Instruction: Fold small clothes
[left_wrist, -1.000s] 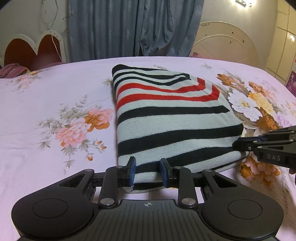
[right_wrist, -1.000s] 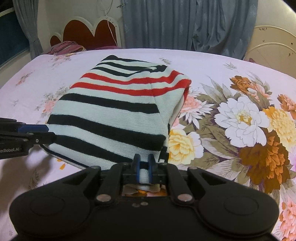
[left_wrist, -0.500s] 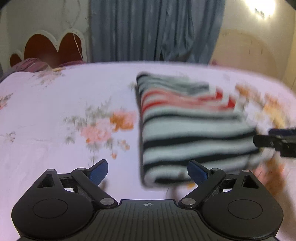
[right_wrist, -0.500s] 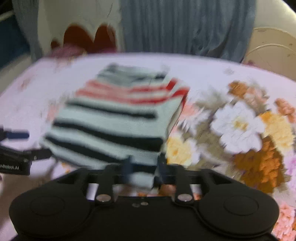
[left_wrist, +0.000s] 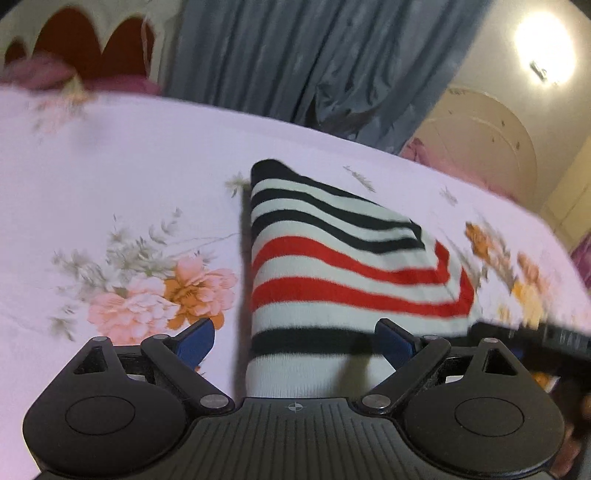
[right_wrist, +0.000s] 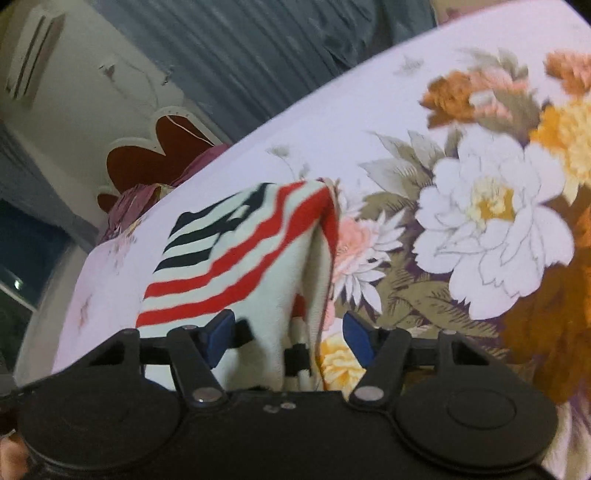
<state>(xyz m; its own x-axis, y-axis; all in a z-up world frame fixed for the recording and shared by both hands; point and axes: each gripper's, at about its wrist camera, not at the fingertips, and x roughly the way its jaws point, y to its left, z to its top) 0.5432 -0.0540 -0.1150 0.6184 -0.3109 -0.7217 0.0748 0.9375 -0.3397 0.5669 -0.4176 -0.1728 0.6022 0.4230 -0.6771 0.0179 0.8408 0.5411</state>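
Note:
A folded knit garment with white, black and red stripes lies on the floral bed sheet. My left gripper is open, its blue-padded fingers spread either side of the garment's near edge, close above it. My right gripper is open too, tilted, its fingers straddling the garment's right corner, where the folded layers gape. The right gripper's black finger shows in the left wrist view at the garment's right edge.
A red scalloped headboard and grey-blue curtains stand behind the bed. A pink-purple cloth pile lies near the headboard. Large printed flowers cover the sheet to the right of the garment.
Both grippers have opened and let go of the garment's near edge. Both have moved forward over the garment, and the right one has tilted.

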